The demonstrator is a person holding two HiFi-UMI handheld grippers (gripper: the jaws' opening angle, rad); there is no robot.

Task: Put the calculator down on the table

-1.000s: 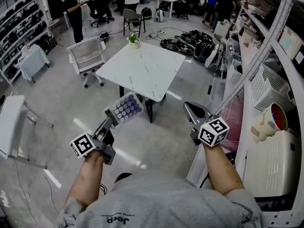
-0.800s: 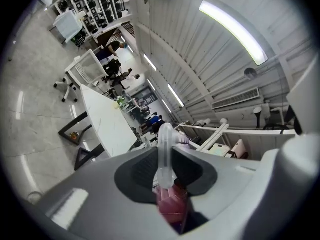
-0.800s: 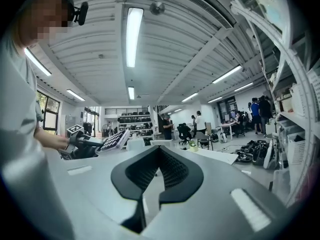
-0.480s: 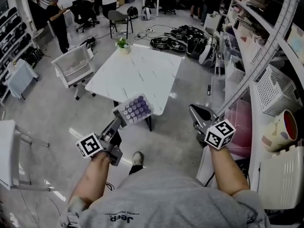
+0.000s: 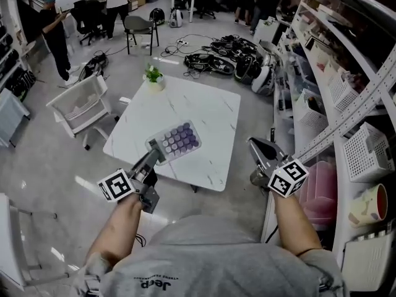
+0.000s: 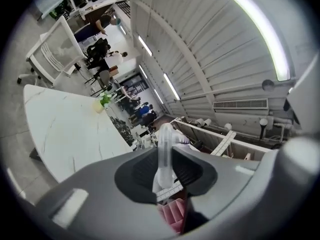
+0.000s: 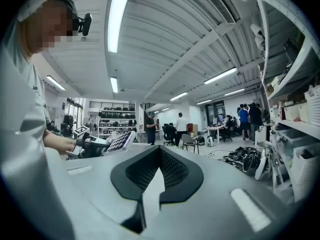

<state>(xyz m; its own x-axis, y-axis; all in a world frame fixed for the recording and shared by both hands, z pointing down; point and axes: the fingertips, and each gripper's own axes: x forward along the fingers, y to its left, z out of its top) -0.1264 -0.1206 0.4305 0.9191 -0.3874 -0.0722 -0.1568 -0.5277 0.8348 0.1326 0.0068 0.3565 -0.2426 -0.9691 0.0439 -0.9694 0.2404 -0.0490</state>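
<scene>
calculator [image 5: 178, 139]: keys up, gripped at its near end by your left gripper [image 5: 154, 156], held out over the near part of the surface [image 5: 204, 110].
left fingers [image 6: 137, 171]: clamped on the calculator, one on each side.
right gripper [image 5: 262, 151]: off the surface's near right corner, fingers together, nothing between them.
plant [image 5: 153, 76]: on the surface's far left corner.

Head camera steeply downward, gripper views level; table [image 5: 204, 113] shared
</scene>
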